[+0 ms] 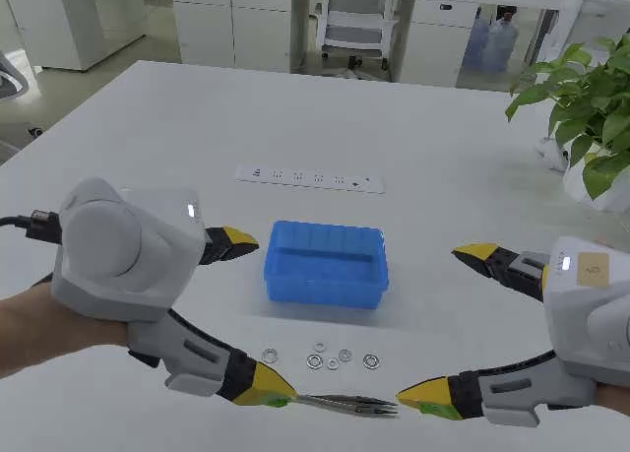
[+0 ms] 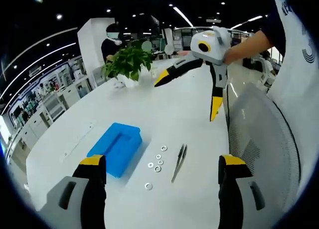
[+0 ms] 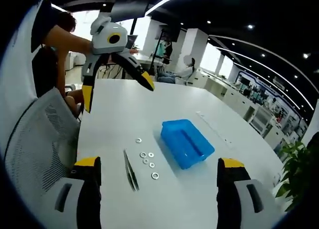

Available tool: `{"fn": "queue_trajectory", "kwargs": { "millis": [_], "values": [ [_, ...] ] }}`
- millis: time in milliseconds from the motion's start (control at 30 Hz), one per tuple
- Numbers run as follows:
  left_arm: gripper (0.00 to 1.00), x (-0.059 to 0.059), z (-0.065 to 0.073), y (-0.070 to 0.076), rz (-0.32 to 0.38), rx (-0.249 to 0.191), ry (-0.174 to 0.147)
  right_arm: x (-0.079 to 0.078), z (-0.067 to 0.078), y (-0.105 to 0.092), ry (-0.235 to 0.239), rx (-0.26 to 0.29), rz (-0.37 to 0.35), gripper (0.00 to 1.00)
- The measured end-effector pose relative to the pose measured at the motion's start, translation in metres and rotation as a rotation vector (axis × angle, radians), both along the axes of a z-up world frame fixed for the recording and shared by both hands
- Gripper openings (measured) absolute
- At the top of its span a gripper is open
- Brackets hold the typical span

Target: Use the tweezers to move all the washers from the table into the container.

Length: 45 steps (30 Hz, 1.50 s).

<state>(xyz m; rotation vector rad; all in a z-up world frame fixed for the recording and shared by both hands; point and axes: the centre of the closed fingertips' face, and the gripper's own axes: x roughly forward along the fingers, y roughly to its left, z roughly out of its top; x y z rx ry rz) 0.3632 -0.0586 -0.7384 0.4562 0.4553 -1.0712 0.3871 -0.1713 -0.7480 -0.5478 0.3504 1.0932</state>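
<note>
Both grippers hung over the near edge of the table [image 1: 295, 127], the left gripper [image 1: 274, 320] at left and the right gripper [image 1: 426, 324] at right, each with jaws spread wide and holding nothing. Between their lower tips the tweezers [image 1: 349, 404] lay flat. Just beyond, the washers [image 1: 320, 356] sat scattered on the table, near the blue container [image 1: 325, 292].

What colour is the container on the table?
Blue; the container shows best in the head view.

Open-plan office, white worktable [image 1: 394, 127], drawer cabinets [image 1: 231, 19], swivel chair [image 1: 356, 24], potted plant [image 1: 586, 107]
</note>
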Motion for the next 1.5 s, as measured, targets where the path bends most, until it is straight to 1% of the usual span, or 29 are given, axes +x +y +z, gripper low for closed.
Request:
{"fn": "queue_trajectory", "kwargs": {
  "millis": [267,367,467,567,667,767,833,967,1200,1300,1400,1500],
  "values": [
    [0.99,-0.002,0.0,0.0,0.004,-0.005,0.005,-0.001,-0.002,-0.001,0.008,-0.006,-0.002,0.96],
    [0.99,-0.001,-0.002,0.002,0.01,0.004,0.003,-0.002,-0.003,-0.001,0.015,-0.011,-0.001,0.96],
    [0.99,-0.004,-0.006,0.003,0.005,0.015,0.016,-0.003,-0.005,-0.002,0.016,-0.018,0.003,0.95],
    [0.99,-0.005,-0.006,0.003,-0.002,0.02,0.007,-0.004,-0.005,-0.003,0.018,-0.02,0.003,0.95],
    [0.99,-0.005,-0.006,0.003,0.004,0.02,0.01,-0.004,-0.005,-0.003,0.021,-0.02,0.002,0.95],
    [0.99,-0.004,-0.004,0.003,0.006,0.017,0.005,-0.005,-0.005,-0.002,0.02,-0.026,0.01,0.95],
    [0.99,-0.004,-0.003,0.002,0.004,0.015,0.0,-0.005,-0.004,-0.001,0.019,-0.02,0.009,0.95],
    [0.99,-0.004,-0.006,0.003,0.005,0.023,0.005,-0.007,-0.007,-0.002,0.024,-0.027,0.008,0.95],
    [0.99,-0.01,-0.014,0.005,-0.001,0.039,0.023,-0.012,-0.014,-0.001,0.045,-0.037,0.016,0.94],
    [0.99,-0.015,-0.02,0.004,-0.012,0.049,0.05,-0.012,-0.016,0.0,0.053,-0.04,0.02,0.93],
    [0.98,-0.017,-0.025,0.006,-0.022,0.068,0.054,-0.012,-0.018,0.001,0.056,-0.039,0.024,0.93],
    [0.97,-0.016,-0.029,0.008,-0.025,0.073,0.066,-0.01,-0.023,0.003,0.067,-0.042,0.025,0.93]
  ]
}}
